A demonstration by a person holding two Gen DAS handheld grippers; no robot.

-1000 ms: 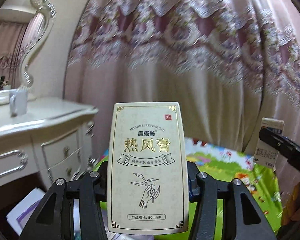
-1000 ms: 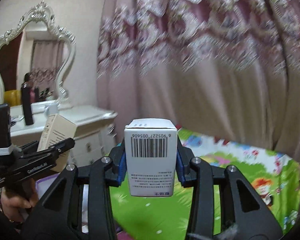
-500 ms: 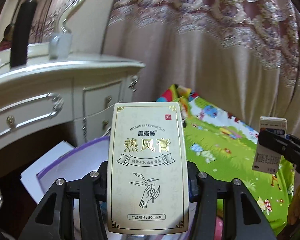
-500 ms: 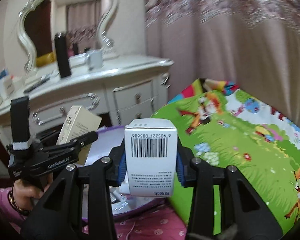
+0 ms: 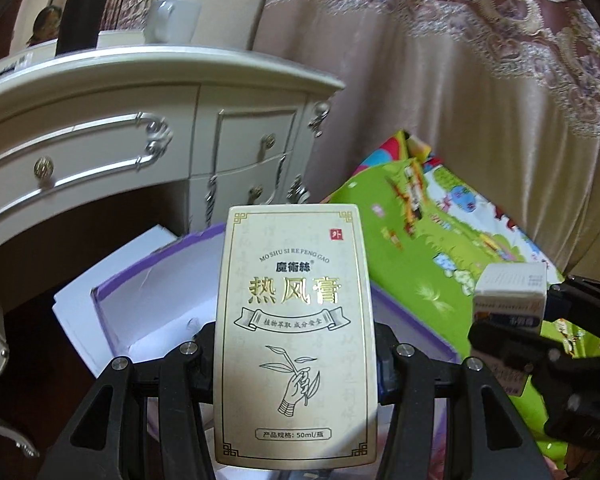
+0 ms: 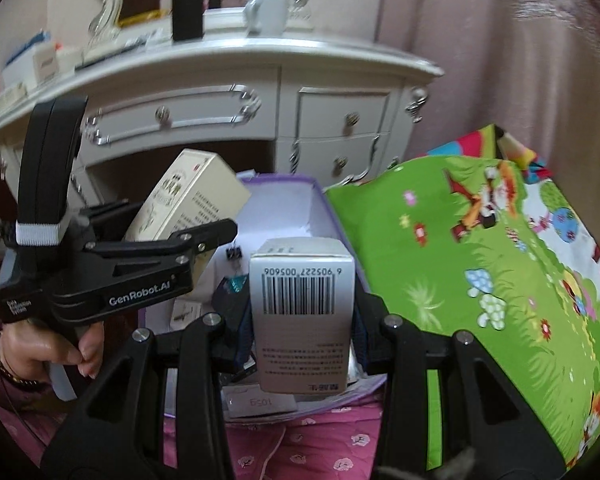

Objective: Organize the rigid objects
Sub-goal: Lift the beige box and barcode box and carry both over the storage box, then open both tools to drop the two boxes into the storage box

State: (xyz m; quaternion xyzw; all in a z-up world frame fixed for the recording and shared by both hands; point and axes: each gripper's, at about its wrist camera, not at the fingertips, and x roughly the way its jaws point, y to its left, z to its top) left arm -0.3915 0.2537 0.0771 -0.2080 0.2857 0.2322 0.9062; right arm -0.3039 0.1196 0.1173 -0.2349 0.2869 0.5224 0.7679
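Left gripper (image 5: pixel 296 360) clamps cream ointment carton (image 5: pixel 296 332) upright; right gripper (image 6: pixel 302 332) clamps white barcode box (image 6: pixel 302 312). Both above the open purple storage box (image 6: pixel 320 200).

The left gripper (image 5: pixel 296 364) clamps an upright cream box (image 5: pixel 296 336) with gold lettering between its fingers (image 5: pixel 188 368). Behind it sits an open purple-edged white box (image 5: pixel 140 300) — beside a green cartoon mat (image 5: pixel 440 248). At right, the right gripper (image 5: pixel 540 332) holds a small white carton (image 5: pixel 510 296) — a white dresser (image 5: pixel 140 128) stands beyond.
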